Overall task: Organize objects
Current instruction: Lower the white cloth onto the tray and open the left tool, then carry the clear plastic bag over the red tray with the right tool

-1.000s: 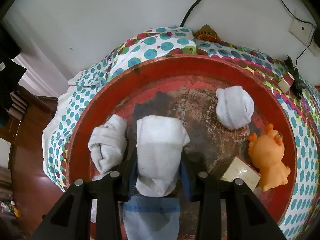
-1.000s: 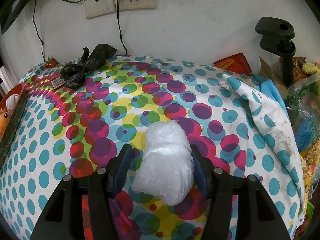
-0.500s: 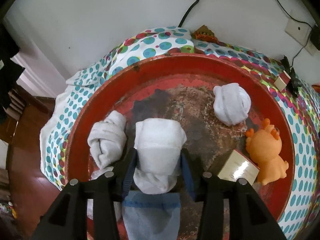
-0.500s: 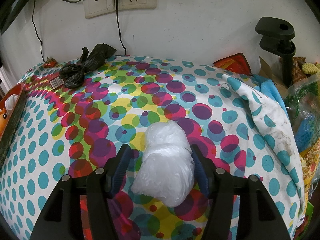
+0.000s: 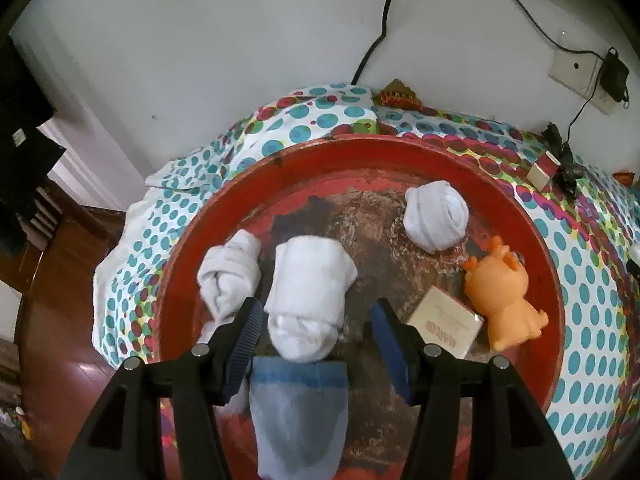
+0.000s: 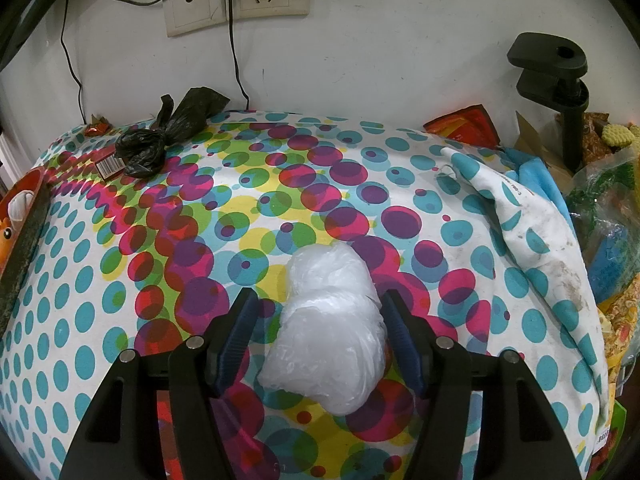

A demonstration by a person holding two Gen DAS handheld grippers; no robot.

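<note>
A rolled white sock [image 5: 312,280] lies in the round red tray [image 5: 360,152] in the left wrist view. My left gripper [image 5: 316,312] straddles its near end. Its jaws are opening and the pads stand clear of the sock on both sides. A pale blue sock [image 5: 298,412] lies under the gripper. In the right wrist view a crumpled clear plastic bag [image 6: 332,332] rests on the dotted tablecloth [image 6: 120,280]. My right gripper [image 6: 319,304] is around it, jaws opening. There is a gap at the left pad, and the right pad sits just beside the bag.
The tray also holds two more white sock rolls [image 5: 230,276] [image 5: 436,216], an orange toy animal [image 5: 504,300] and a small box [image 5: 444,326]. A knotted black bag [image 6: 160,140] lies by the wall. A black clamp [image 6: 560,76] and bagged clutter [image 6: 608,240] crowd the right edge.
The left jaws have spread off the rolled sock, and the gripper has drawn back and up a little. The right jaws have widened slightly around the plastic bag, which stayed put.
</note>
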